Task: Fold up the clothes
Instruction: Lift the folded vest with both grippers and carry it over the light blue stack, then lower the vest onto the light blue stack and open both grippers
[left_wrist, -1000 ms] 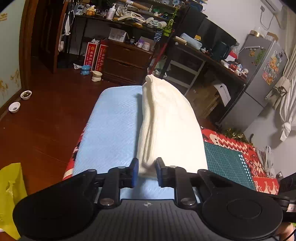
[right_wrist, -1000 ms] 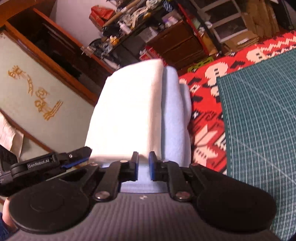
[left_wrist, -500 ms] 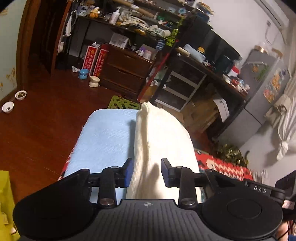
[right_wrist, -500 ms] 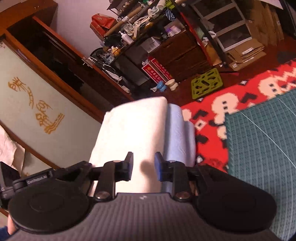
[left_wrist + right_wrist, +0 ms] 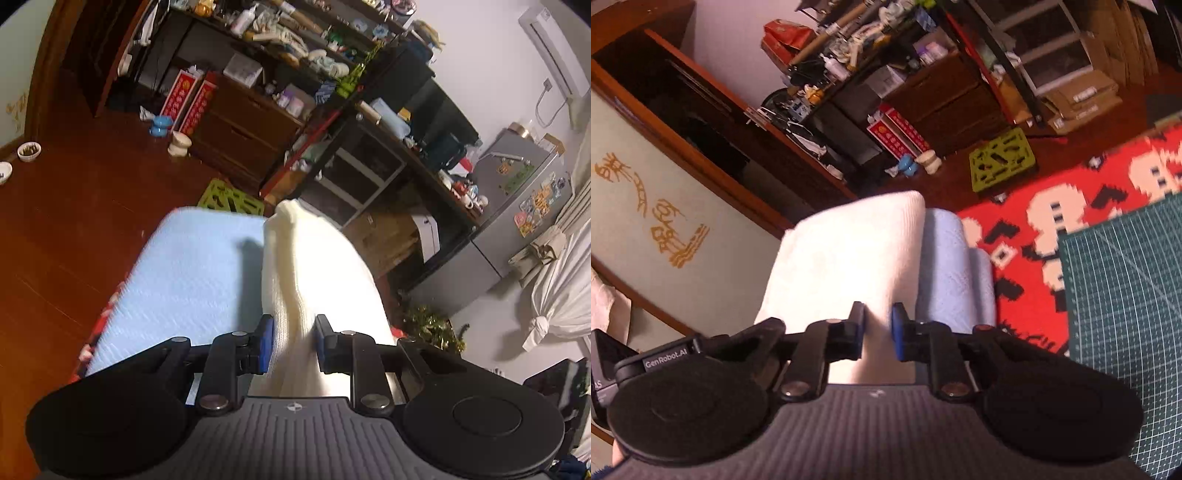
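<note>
Cream-white ribbed knit garment [image 5: 317, 280], folded into a long thick bundle, runs forward from both grippers, lifted at the near end. Left gripper [image 5: 293, 341]: near end of the knit passes between the blue-padded fingers [image 5: 265, 343]; jaws have just been closing and the cloth fills the gap, so they pinch it. Right gripper [image 5: 878, 334]: same garment [image 5: 849, 258] lies between its fingers [image 5: 899, 334]; jaws have just been closing here too, narrow gap filled with white cloth, pinching it.

Pale blue textured folded cloth [image 5: 192, 280] lies flat beneath and to the left of the knit in the left view; in the right view it shows as rolled folds [image 5: 955, 273] just right of the knit, touching it.

Left view only: grey sticker-covered refrigerator [image 5: 517, 210], white curtain [image 5: 565, 291], two small bowls [image 5: 28, 150] on the wooden floor. Right view only: red patterned blanket [image 5: 1052, 229] with dark green gridded cutting mat [image 5: 1126, 295] on top, covering the surface. Both views: lime-green plastic crate [image 5: 1003, 160] on the floor.
</note>
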`<state>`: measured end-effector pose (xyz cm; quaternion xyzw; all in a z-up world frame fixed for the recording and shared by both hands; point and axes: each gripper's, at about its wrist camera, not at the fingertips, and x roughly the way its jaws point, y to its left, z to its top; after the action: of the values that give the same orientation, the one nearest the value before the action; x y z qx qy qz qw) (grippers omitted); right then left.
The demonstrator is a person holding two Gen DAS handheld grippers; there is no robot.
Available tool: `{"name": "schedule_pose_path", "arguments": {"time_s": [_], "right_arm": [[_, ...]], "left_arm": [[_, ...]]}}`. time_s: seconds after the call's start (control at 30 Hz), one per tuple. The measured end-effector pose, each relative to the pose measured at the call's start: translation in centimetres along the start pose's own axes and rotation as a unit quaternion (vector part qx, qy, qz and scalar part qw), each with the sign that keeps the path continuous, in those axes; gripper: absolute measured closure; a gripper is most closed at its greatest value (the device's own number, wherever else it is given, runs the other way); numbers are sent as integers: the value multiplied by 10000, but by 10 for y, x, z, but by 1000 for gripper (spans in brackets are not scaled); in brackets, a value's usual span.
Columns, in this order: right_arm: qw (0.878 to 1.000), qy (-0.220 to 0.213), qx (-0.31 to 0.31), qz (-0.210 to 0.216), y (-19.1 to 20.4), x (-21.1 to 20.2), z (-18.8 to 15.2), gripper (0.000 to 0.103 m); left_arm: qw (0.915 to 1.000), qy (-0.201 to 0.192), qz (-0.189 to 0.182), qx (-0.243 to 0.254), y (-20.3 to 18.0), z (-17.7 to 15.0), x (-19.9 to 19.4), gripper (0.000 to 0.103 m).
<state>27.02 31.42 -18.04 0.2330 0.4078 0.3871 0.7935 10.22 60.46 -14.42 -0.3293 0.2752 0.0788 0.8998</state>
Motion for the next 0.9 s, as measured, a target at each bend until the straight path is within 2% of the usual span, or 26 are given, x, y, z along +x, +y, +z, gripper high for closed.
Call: {"name": "schedule_pose_path", "arguments": {"time_s": [0.1,0.23,0.4,0.57,0.77,0.9], "right_arm": [[9999,-25,-59,90,19,-4,7,87],[9997,213,59,-37,31,8,7,87],[9994,297,101,-114,25,19,-9,87],[9995,279,-91,-93,28,3,-31,86],[9993,341,-136,-70,28,-20,-61,86],[9991,386,-184,-67,31,-35,-81,86]], "left_arm": [[9999,-68,-38,-68,3,9,-9,80],[9990,252,232,-276,26,9,4,79],[9958,135,-156,-889,55,-6,3,74],[9968,35,-249,-761,58,-20,-16,74],[9991,37,-100,-415,56,-34,-43,76],[9998,145,18,-121,55,-45,-59,88]]}}
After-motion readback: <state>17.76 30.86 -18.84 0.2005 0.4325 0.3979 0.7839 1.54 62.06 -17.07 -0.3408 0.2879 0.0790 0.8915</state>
